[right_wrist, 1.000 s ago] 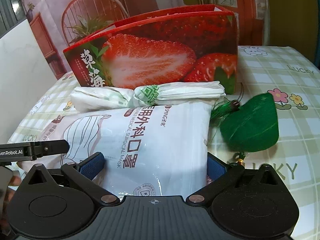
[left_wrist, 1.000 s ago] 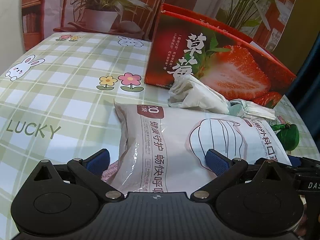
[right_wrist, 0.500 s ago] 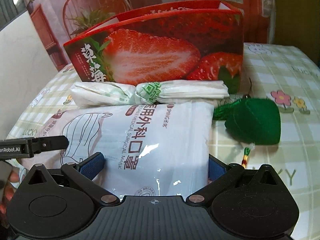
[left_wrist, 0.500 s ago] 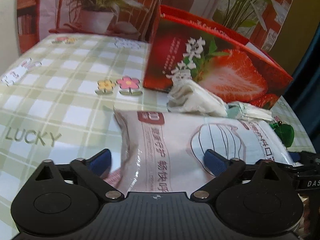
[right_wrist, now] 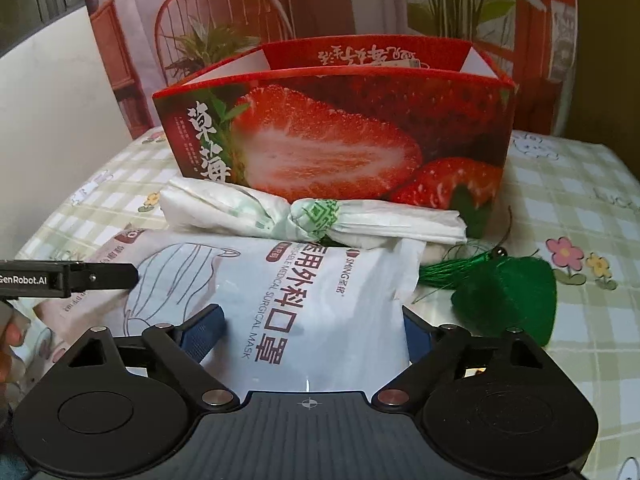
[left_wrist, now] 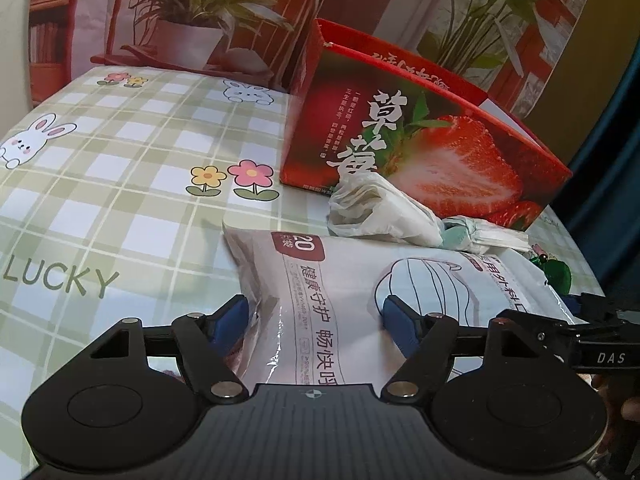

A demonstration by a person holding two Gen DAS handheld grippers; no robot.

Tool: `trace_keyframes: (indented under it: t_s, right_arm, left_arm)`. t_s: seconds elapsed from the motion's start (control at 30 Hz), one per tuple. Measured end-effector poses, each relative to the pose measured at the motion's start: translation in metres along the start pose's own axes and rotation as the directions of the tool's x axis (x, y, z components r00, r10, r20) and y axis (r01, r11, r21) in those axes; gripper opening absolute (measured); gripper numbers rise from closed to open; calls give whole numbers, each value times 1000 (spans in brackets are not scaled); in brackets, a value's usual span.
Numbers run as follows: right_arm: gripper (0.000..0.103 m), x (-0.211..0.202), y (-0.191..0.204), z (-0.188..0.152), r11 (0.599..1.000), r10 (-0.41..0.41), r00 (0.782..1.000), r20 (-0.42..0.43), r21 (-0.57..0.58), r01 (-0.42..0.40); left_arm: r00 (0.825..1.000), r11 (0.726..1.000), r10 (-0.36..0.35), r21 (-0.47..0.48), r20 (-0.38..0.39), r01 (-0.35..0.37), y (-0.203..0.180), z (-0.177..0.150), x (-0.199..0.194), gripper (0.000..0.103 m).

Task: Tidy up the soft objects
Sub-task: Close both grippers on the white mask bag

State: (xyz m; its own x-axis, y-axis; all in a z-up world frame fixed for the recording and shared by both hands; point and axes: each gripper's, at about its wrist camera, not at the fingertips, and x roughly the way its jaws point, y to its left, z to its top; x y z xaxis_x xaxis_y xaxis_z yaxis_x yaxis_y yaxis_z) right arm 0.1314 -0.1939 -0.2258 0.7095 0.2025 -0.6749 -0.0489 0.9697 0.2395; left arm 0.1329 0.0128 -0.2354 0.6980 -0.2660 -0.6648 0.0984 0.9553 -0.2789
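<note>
A white bag of surgical masks (left_wrist: 400, 280) (right_wrist: 304, 292) is held between both grippers, lifted off the tablecloth. My left gripper (left_wrist: 316, 316) is shut on its left end. My right gripper (right_wrist: 308, 332) is shut on its right end. Behind it lies a knotted white plastic bundle (left_wrist: 380, 212) (right_wrist: 312, 220). A green tasselled sachet (right_wrist: 508, 300) (left_wrist: 556, 276) lies to the right. The open red strawberry box (left_wrist: 420, 148) (right_wrist: 340, 140) stands behind them all.
The table has a green checked cloth (left_wrist: 120, 184) with flowers, rabbits and the word LUCKY. A backdrop with a printed potted plant (left_wrist: 192, 28) and chair (right_wrist: 224, 28) hangs behind the table. The table's edge curves off at the right (right_wrist: 616, 240).
Both grippers have risen with the mask bag; the box's open top now shows. The bundle and the sachet stay on the cloth.
</note>
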Motion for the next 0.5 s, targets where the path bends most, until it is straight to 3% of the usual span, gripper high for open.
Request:
trace_keyframes:
  t_s: [0.33,0.5]
  right_arm:
    - [82,14,-11,0,993,99,995,-13,68,-98]
    - [74,9,-4,5,997,75,997,0,25,-75]
  left_arm:
    - [1000,999,-19,-32,3,19,5,-3,3,77]
    - [999,997,-40,-66,13,41,8,-1,-1,71]
